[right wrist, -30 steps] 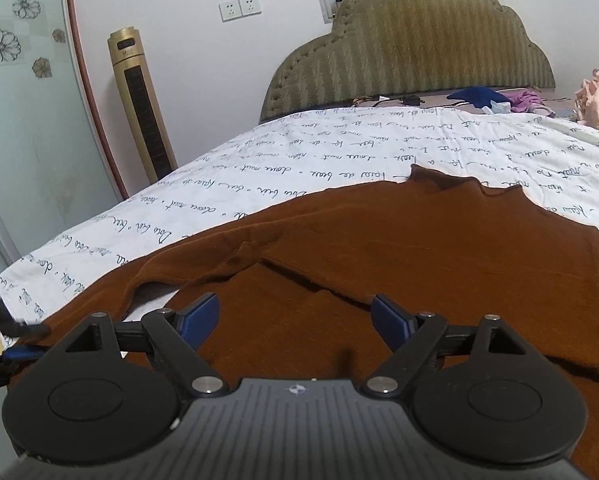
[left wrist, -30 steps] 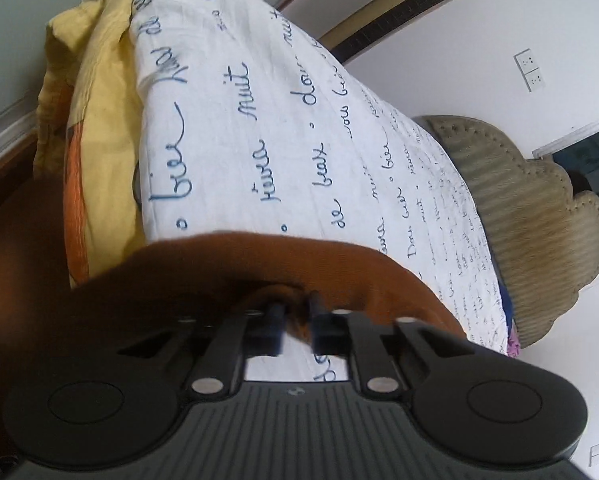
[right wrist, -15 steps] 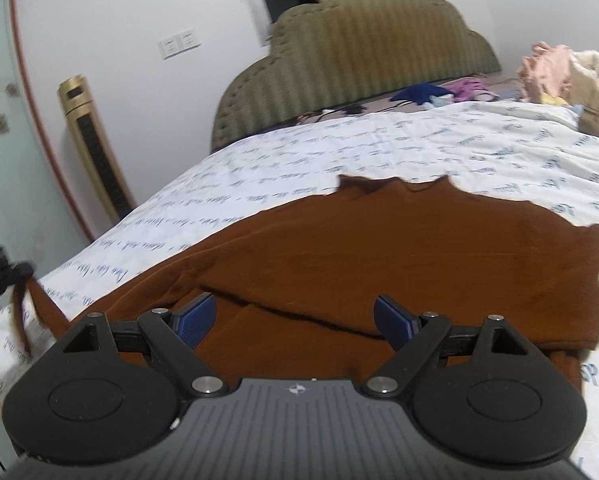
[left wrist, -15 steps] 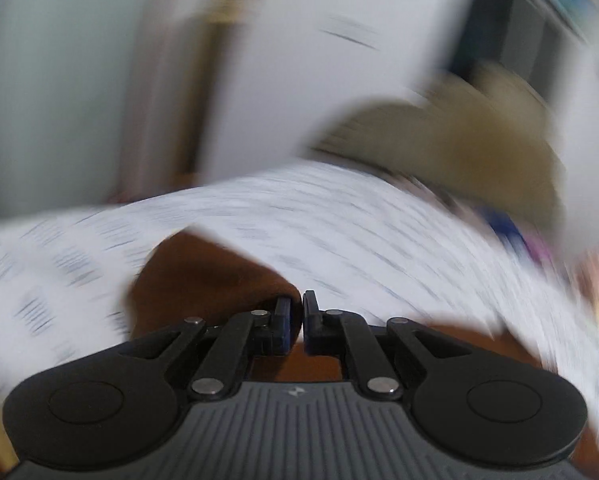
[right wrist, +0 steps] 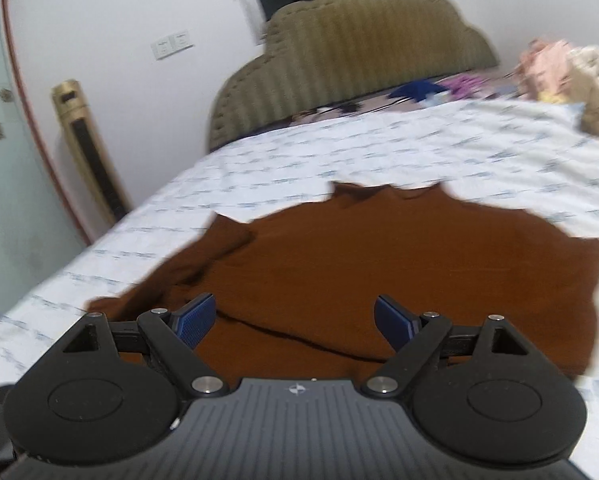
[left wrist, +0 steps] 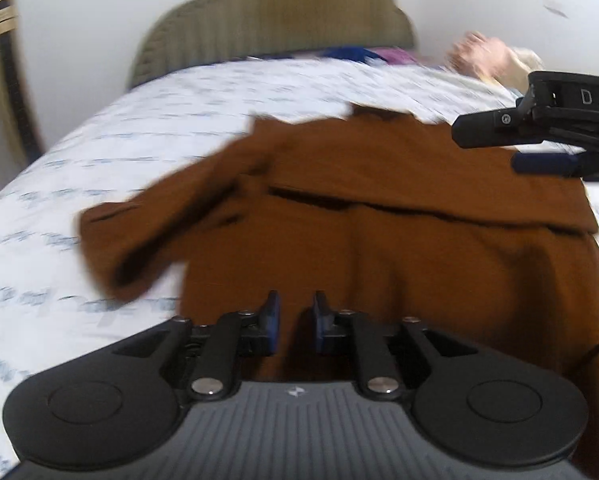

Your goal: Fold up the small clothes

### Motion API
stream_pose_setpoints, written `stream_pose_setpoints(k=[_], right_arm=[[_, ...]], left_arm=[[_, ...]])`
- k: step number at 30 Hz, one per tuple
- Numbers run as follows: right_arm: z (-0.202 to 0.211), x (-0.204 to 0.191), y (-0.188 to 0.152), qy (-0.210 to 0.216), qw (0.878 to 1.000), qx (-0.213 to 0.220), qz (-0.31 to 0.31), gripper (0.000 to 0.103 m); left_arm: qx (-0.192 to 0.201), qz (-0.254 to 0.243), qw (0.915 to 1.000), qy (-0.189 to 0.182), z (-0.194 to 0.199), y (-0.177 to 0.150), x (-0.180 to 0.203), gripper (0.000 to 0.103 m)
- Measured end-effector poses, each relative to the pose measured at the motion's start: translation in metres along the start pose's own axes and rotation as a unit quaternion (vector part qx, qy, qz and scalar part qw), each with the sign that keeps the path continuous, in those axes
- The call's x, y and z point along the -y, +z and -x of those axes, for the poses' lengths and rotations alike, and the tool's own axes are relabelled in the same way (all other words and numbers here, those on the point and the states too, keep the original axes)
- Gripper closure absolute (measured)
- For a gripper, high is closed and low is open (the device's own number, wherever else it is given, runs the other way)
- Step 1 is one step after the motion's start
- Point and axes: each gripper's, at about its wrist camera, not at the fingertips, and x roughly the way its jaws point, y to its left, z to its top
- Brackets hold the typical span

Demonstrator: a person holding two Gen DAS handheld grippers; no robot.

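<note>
Compared with a second ago: left view no longer rolled sideways, now level; brown cloth no longer pinched between the left pads.

Wide bed sheet (right wrist: 379, 148), white cotton with rows of blue handwriting, blurred. Beyond it, far side, olive padded headboard (right wrist: 363, 40), ribbed, scalloped top. Spread flat on the near half of the sheet, brown garment (right wrist: 379, 264), soft matte knit, lower part folded up with a dark crease line, left sleeve (left wrist: 139, 240) lying rumpled toward the left. Left gripper (left wrist: 294, 320), black plastic with blue pads, jaws narrow and opening, nothing gripped, cloth underneath. Right gripper (right wrist: 293, 322) spread wide above the crease, empty.
</note>
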Motion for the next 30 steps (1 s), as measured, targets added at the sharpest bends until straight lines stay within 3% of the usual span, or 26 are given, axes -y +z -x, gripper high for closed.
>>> stream_pose_setpoints(k=[1,3,4,9,13,14,18,22,27,30], right_arm=[[-0.009,-0.003,0.005,0.023,1.000,-0.007,-0.009,0.018],[-0.032,-0.008,0.016,0.065,0.997,-0.027,-0.032,0.018],[-0.046,-0.012,0.022,0.076,0.995,-0.039,-0.044,0.018],[-0.115,-0.054,0.050,0.067,0.993,-0.095,-0.030,0.018],[-0.156,-0.102,0.059,0.008,0.992,-0.115,0.048,0.018],[-0.167,-0.111,0.059,-0.013,0.991,-0.118,0.067,0.017],[-0.204,-0.127,0.052,-0.074,0.980,-0.148,0.110,0.014],[-0.205,-0.116,0.044,-0.124,0.973,-0.138,0.137,0.014],[-0.162,-0.071,0.049,-0.202,0.965,-0.079,0.145,0.012],[-0.149,-0.040,0.062,-0.146,0.984,-0.077,0.061,0.012]], left_arm=[[0.003,0.016,0.9998,0.015,0.000,0.004,-0.010,0.072],[0.009,0.050,0.9977,0.046,0.000,0.008,-0.027,0.053],[0.012,0.064,0.9962,0.058,0.001,0.009,-0.034,0.049],[0.015,0.077,0.9938,0.079,0.003,0.011,-0.045,0.046],[0.023,0.055,0.9938,0.094,0.002,0.013,-0.042,0.045],[0.026,0.047,0.9938,0.097,0.001,0.016,-0.040,0.040],[0.029,0.029,0.9929,0.112,-0.001,0.023,-0.031,0.038],[0.046,0.027,0.9922,0.113,0.005,0.024,-0.032,0.032],[0.071,0.069,0.9877,0.121,0.006,0.032,-0.052,0.029],[0.059,0.095,0.9852,0.130,-0.010,0.046,-0.060,0.029]])
